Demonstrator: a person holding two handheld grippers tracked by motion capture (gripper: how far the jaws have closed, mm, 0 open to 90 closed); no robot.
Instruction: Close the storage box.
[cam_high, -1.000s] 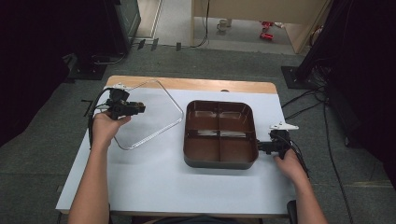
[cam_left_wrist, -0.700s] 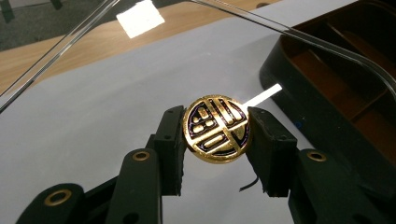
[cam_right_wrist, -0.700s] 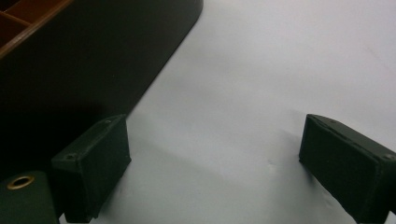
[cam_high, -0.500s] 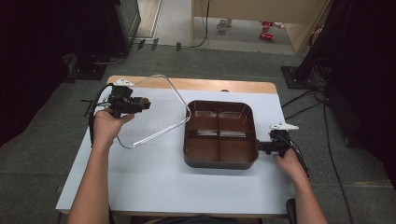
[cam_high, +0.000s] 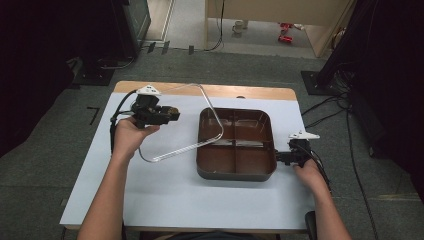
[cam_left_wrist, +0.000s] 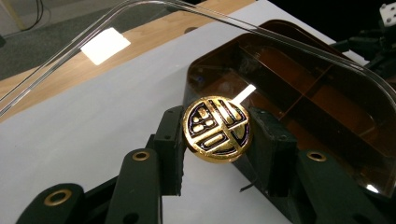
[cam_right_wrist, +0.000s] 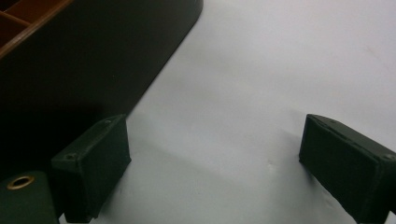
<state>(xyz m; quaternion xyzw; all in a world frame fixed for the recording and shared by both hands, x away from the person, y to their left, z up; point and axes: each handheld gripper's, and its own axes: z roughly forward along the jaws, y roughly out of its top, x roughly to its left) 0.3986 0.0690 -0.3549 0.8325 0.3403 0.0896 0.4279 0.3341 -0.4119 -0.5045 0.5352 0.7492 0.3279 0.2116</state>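
Since a second ago the left claw (cam_high: 172, 113) has carried the clear lid (cam_high: 207, 107) rightward; its edge now overhangs the brown tray (cam_high: 237, 172), probably for closing. The left gripper view shows the claw pinching the lid's gold seal (cam_left_wrist: 217, 129). The right claw (cam_right_wrist: 210, 163), spread, rests on the tabletop (cam_high: 165, 195) beside the tray.

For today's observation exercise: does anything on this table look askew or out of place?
Yes: the clear lid hangs tilted, half over the brown tray's left side, held by its gold knob in the left gripper. Nothing looks spilled or damaged.
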